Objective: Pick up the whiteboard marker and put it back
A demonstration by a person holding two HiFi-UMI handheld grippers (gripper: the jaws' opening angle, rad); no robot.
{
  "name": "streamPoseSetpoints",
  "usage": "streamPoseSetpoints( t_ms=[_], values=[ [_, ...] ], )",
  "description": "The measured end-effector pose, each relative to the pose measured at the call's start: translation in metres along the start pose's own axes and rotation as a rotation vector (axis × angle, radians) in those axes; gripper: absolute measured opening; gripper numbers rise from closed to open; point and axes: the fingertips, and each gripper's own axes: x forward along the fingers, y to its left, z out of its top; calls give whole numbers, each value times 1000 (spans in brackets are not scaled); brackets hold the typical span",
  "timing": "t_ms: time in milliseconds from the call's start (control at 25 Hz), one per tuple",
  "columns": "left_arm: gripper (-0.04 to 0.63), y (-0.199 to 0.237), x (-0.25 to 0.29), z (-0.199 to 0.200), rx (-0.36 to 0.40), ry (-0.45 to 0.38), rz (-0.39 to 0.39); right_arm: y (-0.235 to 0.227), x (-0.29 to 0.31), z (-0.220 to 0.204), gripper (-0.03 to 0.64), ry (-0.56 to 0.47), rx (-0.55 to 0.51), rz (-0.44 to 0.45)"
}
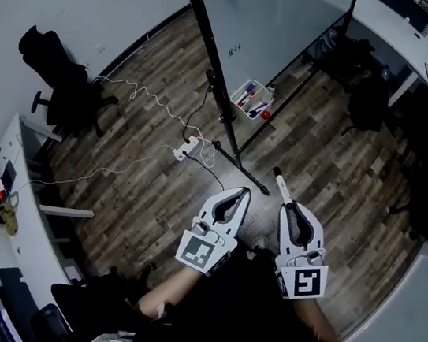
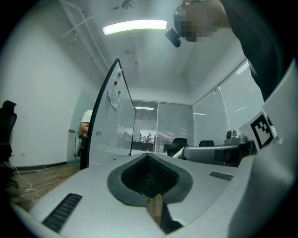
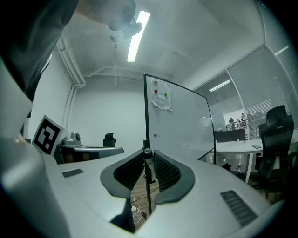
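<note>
Underfoot, dark wood-plank floor [image 1: 132, 186] fills most of the head view. Next down in size: large white whiteboard on a black stand [image 1: 277, 16], standing ahead of the person, a few small marks on its face. White tables run along the left wall [image 1: 26, 202] and the upper right [image 1: 394, 34]. Black office chair [image 1: 60, 79] by the left wall. White power strip with trailing cables [image 1: 184, 148] on the floor near the stand's legs. Small white tray holding coloured markers [image 1: 251, 100] sits by the board's lower edge, well apart from both grippers.

Left gripper [image 1: 244, 193]: jaws closed together, nothing between them. Right gripper [image 1: 286, 207]: jaws clamped on the white whiteboard marker with a black tip [image 1: 281, 188]. The marker is off the floor, pinched near its back end, most of the barrel sticking forward past the jaw tips toward the board. In the right gripper view it shows end-on as a dark round tip [image 3: 147, 153] between the pads.

Handling, judged: light, stiff, smooth plastic barrel, not fragile. With so much sticking out ahead of the jaws it could pivot or slide if bumped. A mid-barrel hold, pads across the round body, would be steadier. The tray looks like the return spot; the marker should go in tip first and be let go low, since it will roll or bounce.
</note>
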Motion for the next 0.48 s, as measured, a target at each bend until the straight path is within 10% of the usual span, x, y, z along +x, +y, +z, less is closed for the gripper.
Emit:
streamPoseSetpoints(
  t_ms=[480],
  values=[
    [6, 9, 24, 3, 12, -14, 14, -17, 16, -6, 77, 26, -10, 27]
  ],
)
